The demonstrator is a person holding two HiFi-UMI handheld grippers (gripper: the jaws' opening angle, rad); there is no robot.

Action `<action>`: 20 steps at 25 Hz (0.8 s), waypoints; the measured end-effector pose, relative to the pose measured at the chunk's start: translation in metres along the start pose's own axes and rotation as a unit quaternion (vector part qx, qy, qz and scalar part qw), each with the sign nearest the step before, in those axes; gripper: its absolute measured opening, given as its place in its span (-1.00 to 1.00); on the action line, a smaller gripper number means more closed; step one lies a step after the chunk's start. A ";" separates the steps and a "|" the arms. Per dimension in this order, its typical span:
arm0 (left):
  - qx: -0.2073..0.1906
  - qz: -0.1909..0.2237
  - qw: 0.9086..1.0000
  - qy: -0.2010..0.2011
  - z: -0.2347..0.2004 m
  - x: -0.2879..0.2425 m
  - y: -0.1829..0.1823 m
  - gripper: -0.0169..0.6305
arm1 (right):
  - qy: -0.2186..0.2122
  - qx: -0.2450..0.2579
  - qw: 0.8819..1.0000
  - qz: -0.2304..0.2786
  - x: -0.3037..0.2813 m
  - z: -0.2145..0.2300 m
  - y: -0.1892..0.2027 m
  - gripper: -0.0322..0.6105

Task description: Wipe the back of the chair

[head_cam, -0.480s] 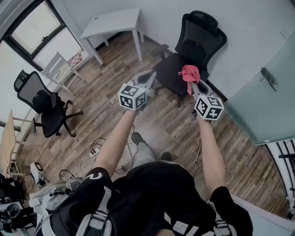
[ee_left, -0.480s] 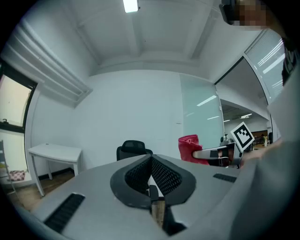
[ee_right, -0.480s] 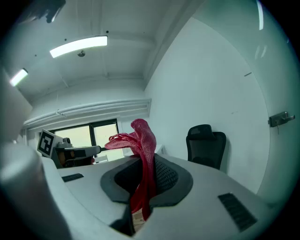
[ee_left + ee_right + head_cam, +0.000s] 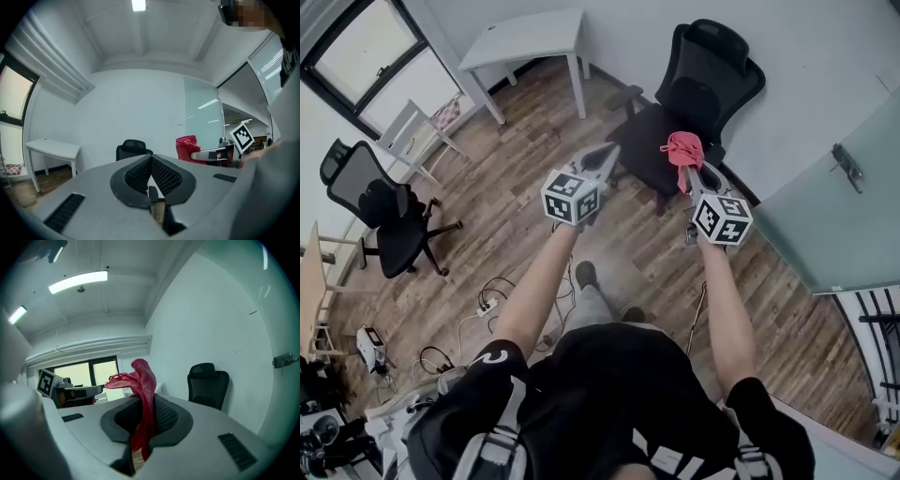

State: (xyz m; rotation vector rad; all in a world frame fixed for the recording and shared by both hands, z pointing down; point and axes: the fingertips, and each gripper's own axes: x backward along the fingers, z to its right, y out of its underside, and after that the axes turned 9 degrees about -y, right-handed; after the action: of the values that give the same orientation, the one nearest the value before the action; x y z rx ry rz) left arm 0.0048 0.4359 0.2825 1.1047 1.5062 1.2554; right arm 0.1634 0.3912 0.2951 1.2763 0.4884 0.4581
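Ahead of both pairs of fingers, faced the chair (image 4: 689, 108) from well apart, with its seat (image 4: 649, 142) on the near side and its back (image 4: 717, 89) on the far side by the wall (image 4: 806, 56). Had not yet touched it with anything.

Judged the step in hand to be the approach. Needed to close in enough to lay the cloth (image 4: 682, 148) flat on the back. Would then do best to press lightly and sweep in long overlapping strokes from the headrest (image 4: 717, 37) down, rather than dab with the bunched tip. Thought it wise to come round the seat or reach past it, with the back lying beyond it from the fingertips. Reckoned on the chair rolling or swivelling under a push, so could steady it with the free gripper.

Held the right gripper (image 4: 689, 175) clamped on the red cloth, pinching its lower part between the pads, with the loose end standing crumpled above the fingertips. Held the left gripper (image 4: 607, 155) with fingers pressed together on nothing, off to the left of the right one, tips aimed toward the seat's near edge. Touched neither the chair nor the other gripper with it.
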 end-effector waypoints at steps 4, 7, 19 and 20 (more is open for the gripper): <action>0.005 -0.006 1.000 0.011 -0.026 -0.017 0.003 -0.87 | 0.015 -0.005 1.000 0.000 -0.030 0.009 -0.001 -0.70; 0.004 -0.016 1.000 0.026 -0.046 -0.035 0.008 -0.87 | 0.025 -0.009 1.000 -0.003 -0.056 0.015 0.000 -0.70; 0.026 -0.028 0.997 0.062 -0.141 -0.090 0.006 -0.87 | 0.072 -0.017 0.997 -0.006 -0.154 0.027 -0.006 -0.70; 0.027 -0.028 0.997 0.065 -0.146 -0.093 0.006 -0.88 | 0.075 -0.017 0.997 -0.007 -0.159 0.027 -0.006 -0.70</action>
State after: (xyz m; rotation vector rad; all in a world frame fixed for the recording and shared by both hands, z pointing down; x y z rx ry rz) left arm -0.1141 0.3135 0.3136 1.0245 1.6660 1.2752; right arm 0.0504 0.2767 0.3094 1.2100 0.6123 0.5511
